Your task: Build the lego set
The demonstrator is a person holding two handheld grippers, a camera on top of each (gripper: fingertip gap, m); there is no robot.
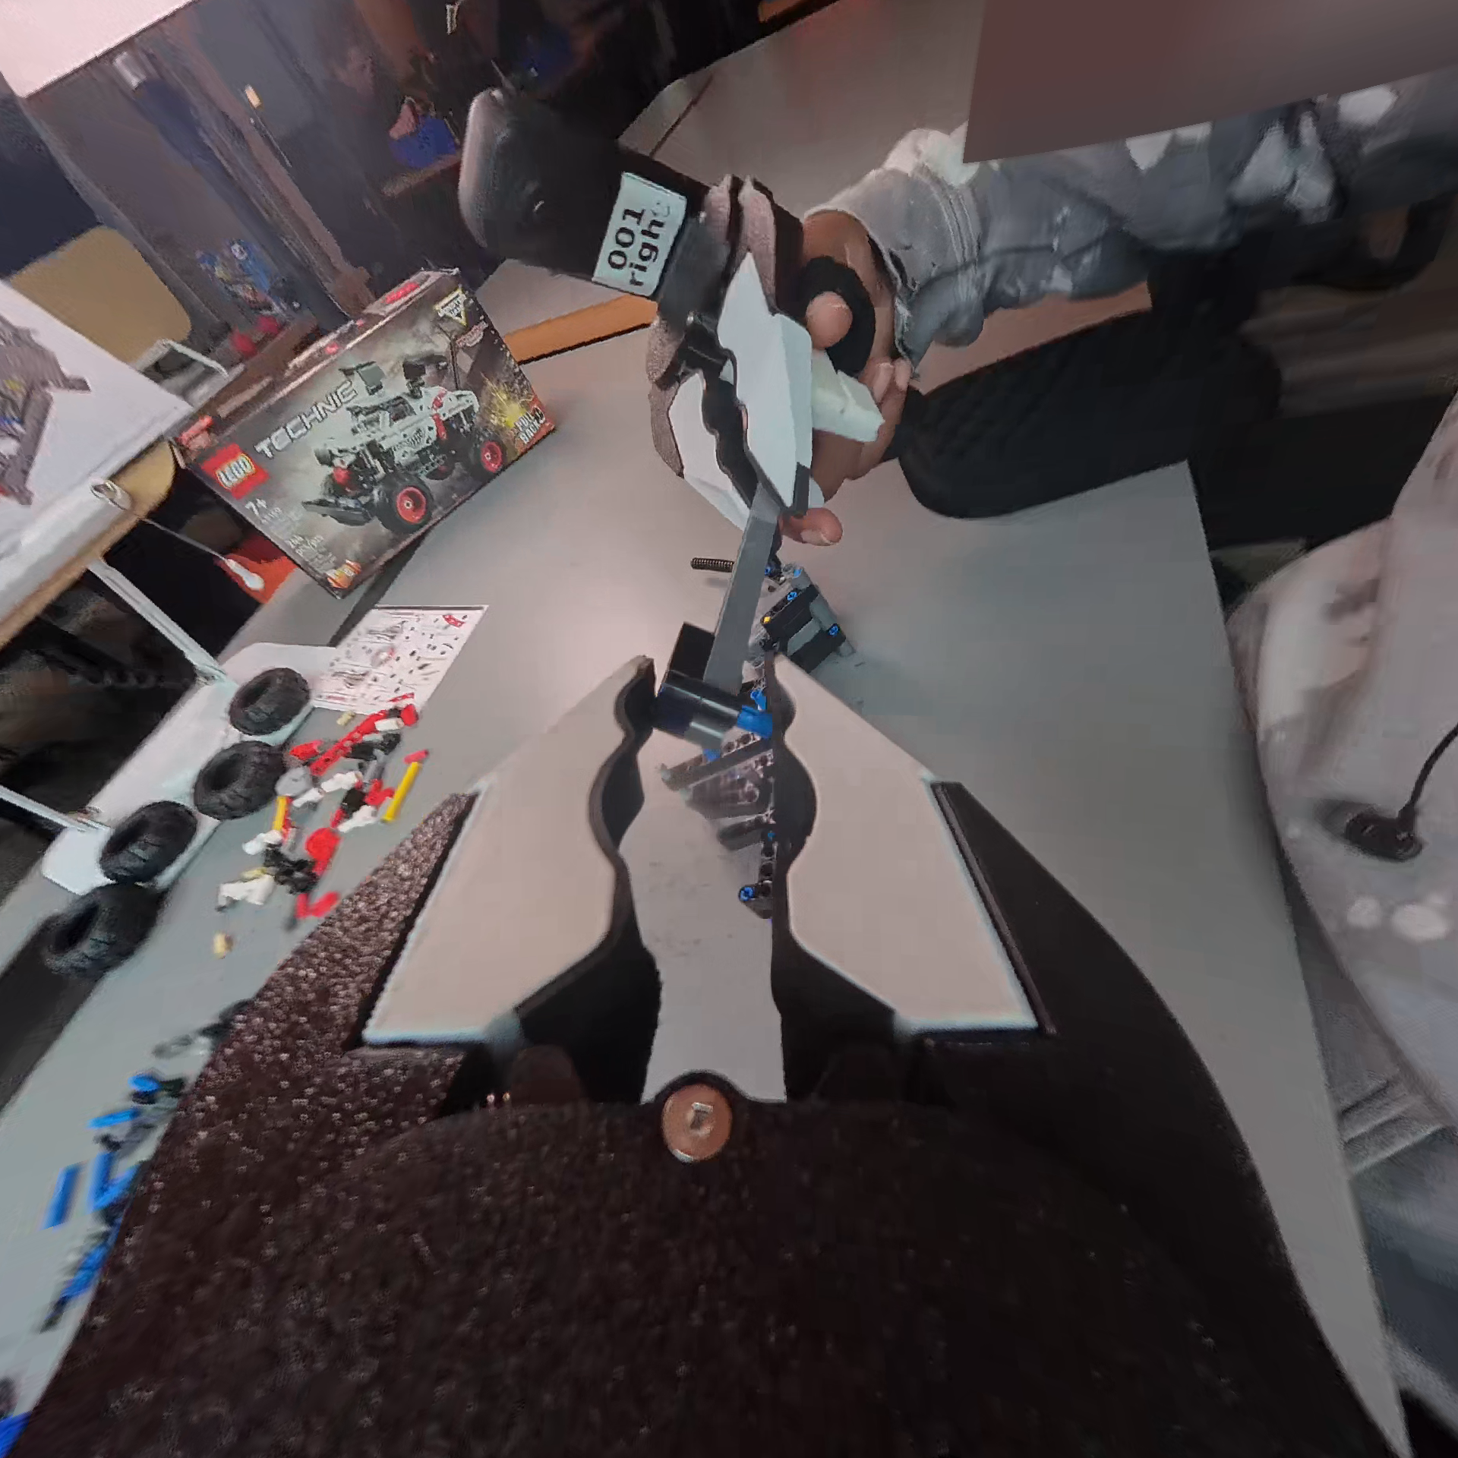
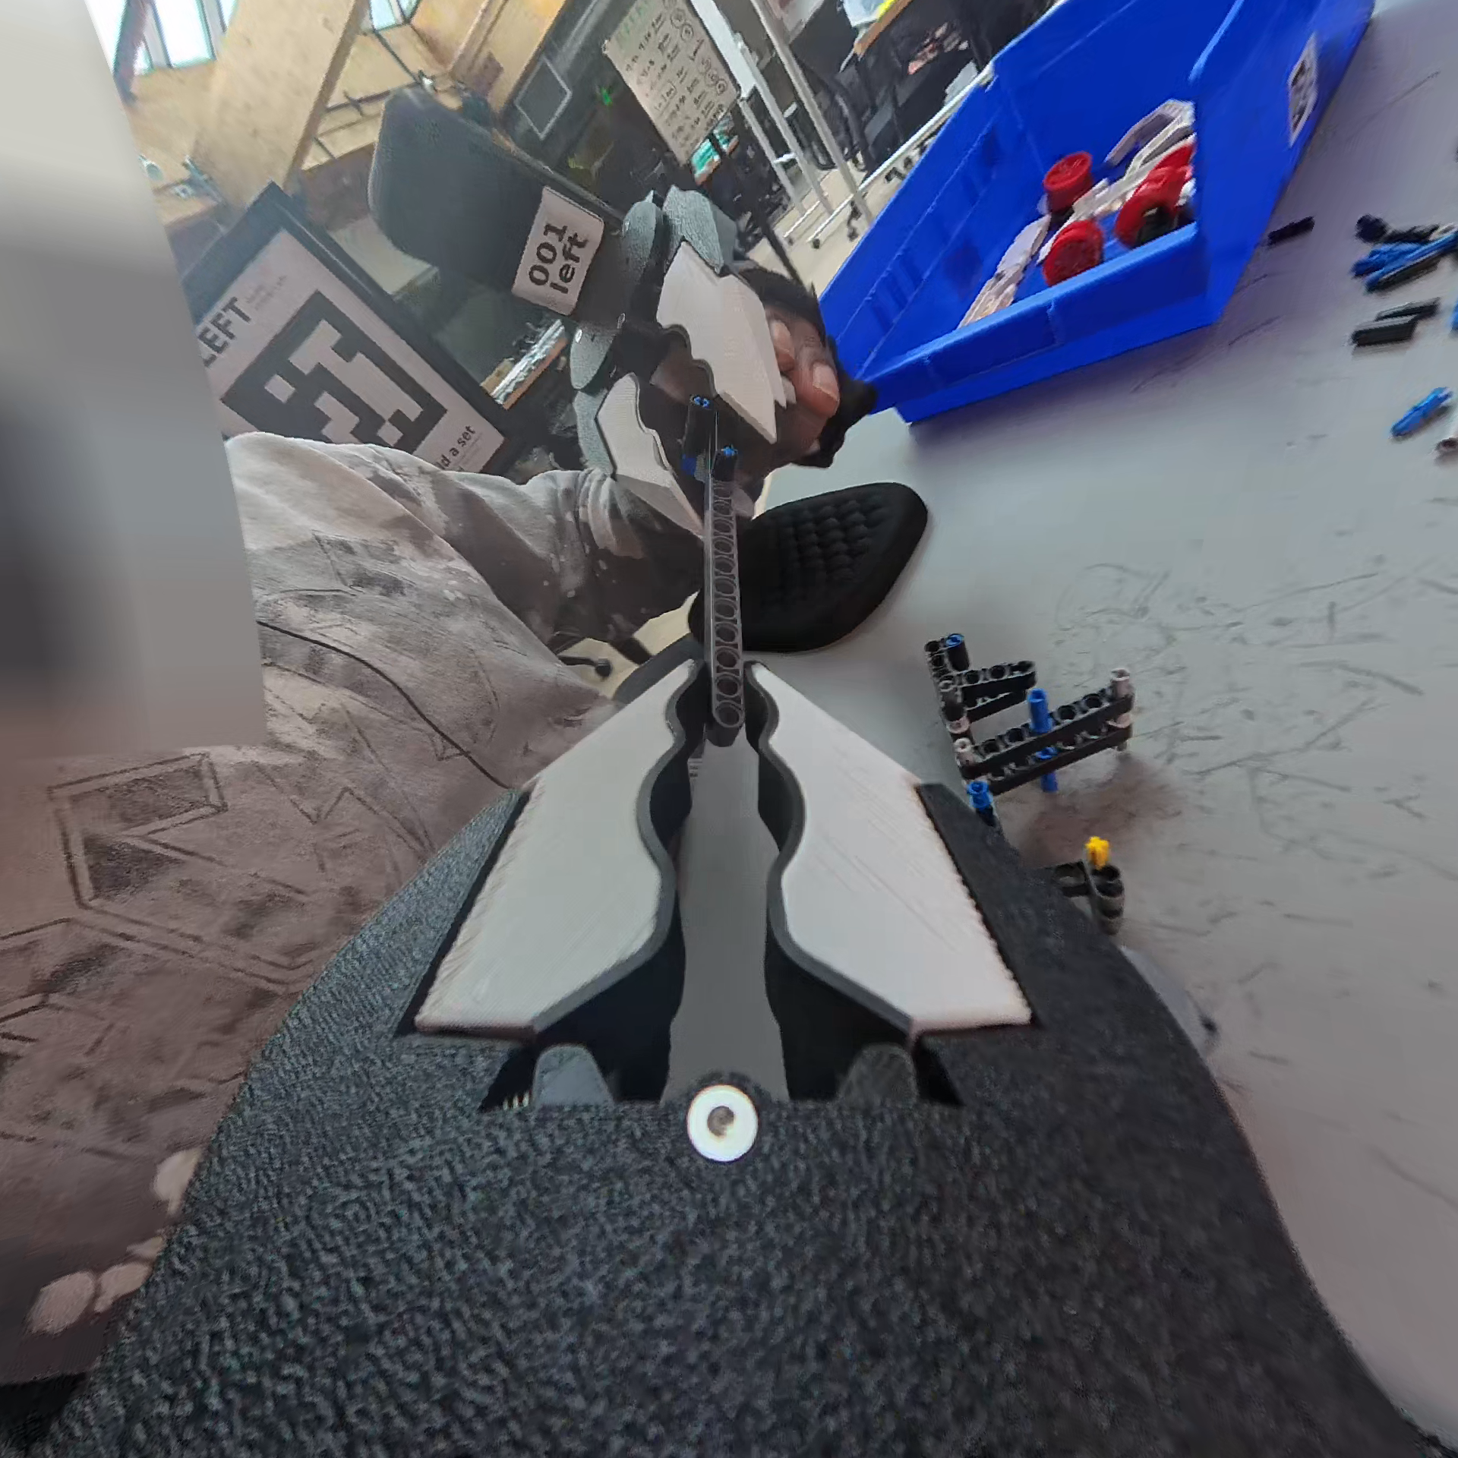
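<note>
In the left wrist view my left gripper is shut on a black Technic assembly with blue pins, held above the grey table. My right gripper comes in from above, shut on a long dark grey beam whose lower end meets the assembly. In the right wrist view my right gripper grips the near end of the beam. The beam's far end reaches the left gripper and the blue-pinned assembly in it.
The set's box, a sticker sheet, black tyres and loose red, white and yellow pieces lie at left. A second black sub-assembly stands on the table. A blue bin holds red hubs. The tips of one gripper are about 6 centimetres away from the tips of the other.
</note>
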